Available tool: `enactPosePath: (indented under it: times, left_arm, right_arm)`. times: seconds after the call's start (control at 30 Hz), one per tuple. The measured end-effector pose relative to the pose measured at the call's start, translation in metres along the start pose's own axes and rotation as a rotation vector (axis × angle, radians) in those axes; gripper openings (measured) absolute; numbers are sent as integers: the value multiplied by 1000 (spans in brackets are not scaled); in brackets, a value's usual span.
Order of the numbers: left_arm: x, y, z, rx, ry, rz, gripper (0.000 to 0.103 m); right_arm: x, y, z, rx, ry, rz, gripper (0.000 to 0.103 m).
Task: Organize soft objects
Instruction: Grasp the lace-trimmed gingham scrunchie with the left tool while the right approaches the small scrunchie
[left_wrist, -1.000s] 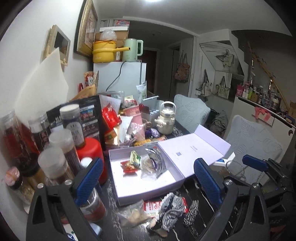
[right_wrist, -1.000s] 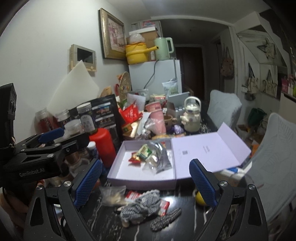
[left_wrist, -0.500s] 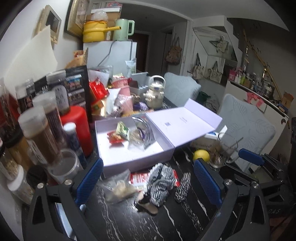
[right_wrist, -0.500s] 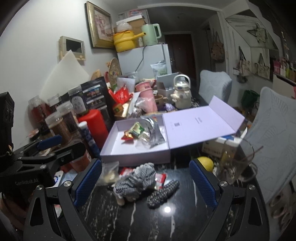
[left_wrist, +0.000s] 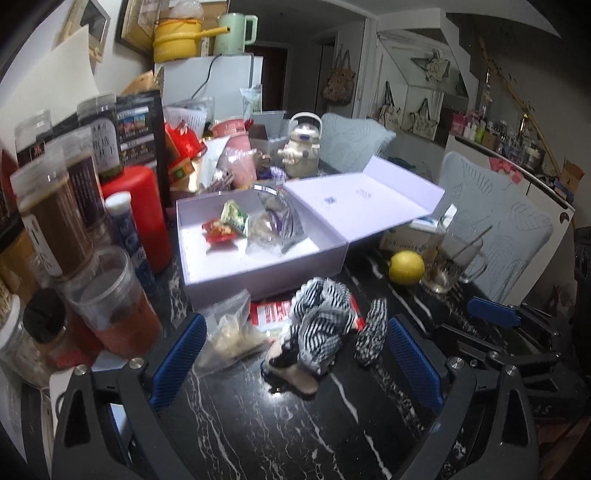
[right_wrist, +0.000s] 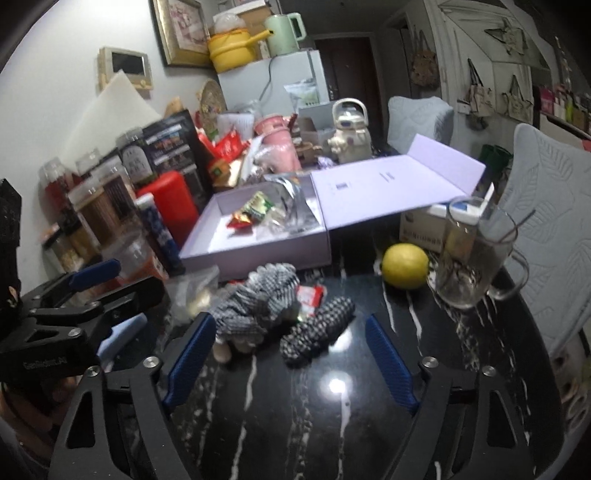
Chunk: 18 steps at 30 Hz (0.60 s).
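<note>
A crumpled black-and-white striped cloth (left_wrist: 319, 328) lies on the black marble table in front of an open lilac box (left_wrist: 258, 269); a smaller striped piece (left_wrist: 371, 332) lies just to its right. Both show in the right wrist view, the cloth (right_wrist: 258, 299) and the small piece (right_wrist: 317, 328). My left gripper (left_wrist: 295, 362) is open and empty, just short of the cloth. My right gripper (right_wrist: 288, 350) is open and empty, its fingers on either side of the two pieces. The box (right_wrist: 258, 254) holds snack packets.
A clear bag of food (left_wrist: 229, 328) and a red packet (left_wrist: 271, 314) lie by the cloth. Jars (left_wrist: 55, 221) and a red canister (left_wrist: 138, 214) crowd the left. A lemon (right_wrist: 404, 266) and a glass mug (right_wrist: 472, 266) stand at the right. Chairs stand beyond the table edge.
Both grippers have tilted down and moved closer to the striped cloth on the table. Both stay open and empty.
</note>
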<state>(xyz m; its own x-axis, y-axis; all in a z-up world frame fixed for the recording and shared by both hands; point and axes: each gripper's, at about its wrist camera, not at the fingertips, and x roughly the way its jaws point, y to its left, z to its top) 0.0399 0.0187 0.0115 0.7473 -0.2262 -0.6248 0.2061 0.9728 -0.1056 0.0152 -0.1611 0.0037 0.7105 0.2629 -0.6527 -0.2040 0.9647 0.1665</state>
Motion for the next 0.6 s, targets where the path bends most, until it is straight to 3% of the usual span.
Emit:
enactPosePath:
  times: [0.23, 0.4, 0.6]
  left_arm:
    - [19, 11, -17, -50, 69, -32, 100]
    - [34, 19, -23, -49, 94, 34, 100]
    - [49, 28, -26, -74, 126, 34, 100]
  right_arm:
    - [19, -7, -17, 23, 63, 4, 80]
    - [40, -14, -20, 35, 105, -5, 75]
    - [69, -22, -22, 66, 166, 0, 69]
